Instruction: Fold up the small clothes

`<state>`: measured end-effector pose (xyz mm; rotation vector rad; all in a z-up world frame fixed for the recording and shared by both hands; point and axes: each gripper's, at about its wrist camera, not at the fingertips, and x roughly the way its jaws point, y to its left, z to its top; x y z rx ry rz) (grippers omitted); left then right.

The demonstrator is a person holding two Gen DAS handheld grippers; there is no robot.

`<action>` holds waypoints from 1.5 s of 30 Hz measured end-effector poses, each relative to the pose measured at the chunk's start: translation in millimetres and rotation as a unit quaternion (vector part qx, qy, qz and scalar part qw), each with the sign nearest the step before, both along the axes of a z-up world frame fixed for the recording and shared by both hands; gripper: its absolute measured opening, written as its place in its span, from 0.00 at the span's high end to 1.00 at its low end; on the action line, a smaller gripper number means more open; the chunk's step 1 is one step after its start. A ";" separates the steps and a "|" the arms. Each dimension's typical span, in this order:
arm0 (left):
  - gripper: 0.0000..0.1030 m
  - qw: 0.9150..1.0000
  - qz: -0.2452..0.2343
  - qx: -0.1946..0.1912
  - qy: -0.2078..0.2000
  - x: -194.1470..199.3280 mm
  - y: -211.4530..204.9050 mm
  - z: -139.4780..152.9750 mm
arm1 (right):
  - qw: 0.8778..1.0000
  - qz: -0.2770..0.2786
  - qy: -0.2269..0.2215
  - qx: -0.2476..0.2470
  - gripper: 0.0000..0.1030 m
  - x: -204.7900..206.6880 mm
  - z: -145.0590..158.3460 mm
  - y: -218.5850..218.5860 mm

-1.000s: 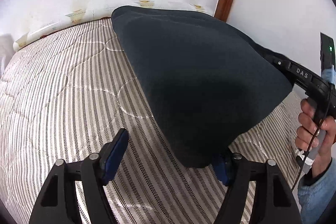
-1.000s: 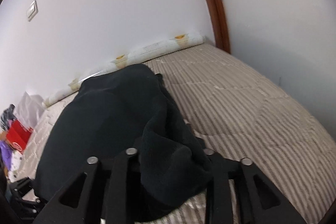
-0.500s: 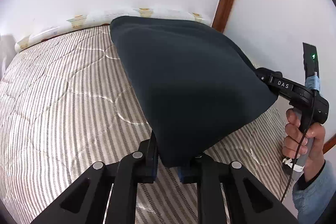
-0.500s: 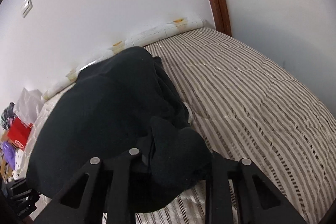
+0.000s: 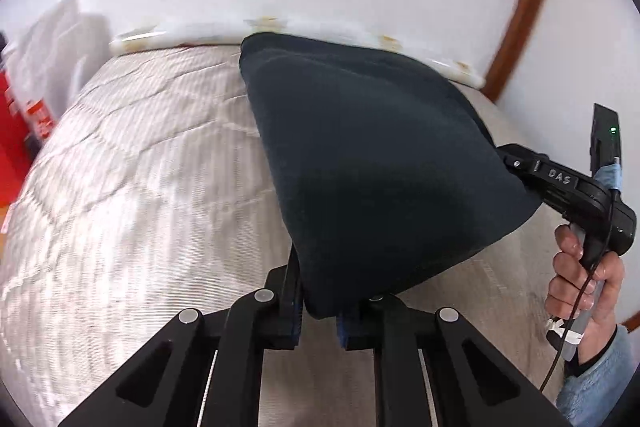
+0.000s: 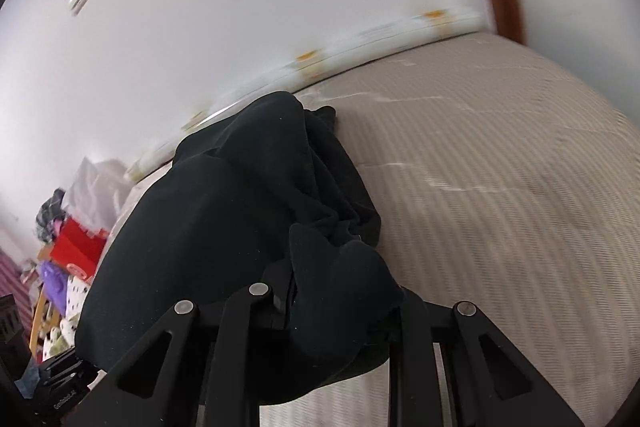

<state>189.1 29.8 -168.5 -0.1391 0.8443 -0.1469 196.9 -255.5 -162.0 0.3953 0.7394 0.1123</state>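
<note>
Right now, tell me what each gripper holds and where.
Both hold the dark garment: the left gripper pinches its near bottom corner, the right gripper clamps a bunched edge.

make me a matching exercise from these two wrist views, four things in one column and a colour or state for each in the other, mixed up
Things:
1. garment
2. bedcover
3. left gripper
4. box beside the bed

Colour or state:
A. red
B. pale with thin stripes
C. shut on a corner of the cloth
D. dark, lifted at its near edge

Pairs: 1-D, 2-B, 3-C, 4-A
</note>
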 end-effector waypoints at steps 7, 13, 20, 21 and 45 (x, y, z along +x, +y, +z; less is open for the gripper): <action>0.87 0.999 -0.004 -0.037 0.026 -4.3 25.0 -14.9 | 0.997 0.050 -0.046 0.025 0.79 -8.5 6.2 19.9; 0.84 0.999 -0.002 -0.018 0.026 -10.0 18.8 -21.0 | 0.998 0.055 -0.037 -0.008 0.78 -29.4 1.9 5.6; 0.71 1.000 -0.020 -0.009 0.021 -34.3 20.2 -12.2 | 0.992 0.050 -0.098 -0.056 0.75 -62.7 42.0 17.2; 0.71 1.000 -0.022 -0.008 0.014 -40.6 20.3 -8.4 | 0.992 0.058 -0.099 -0.060 0.75 -61.7 41.0 23.0; 0.47 0.999 -0.034 0.013 0.033 4.9 24.0 -3.4 | 0.994 0.067 -0.029 -0.083 0.66 14.1 19.2 50.0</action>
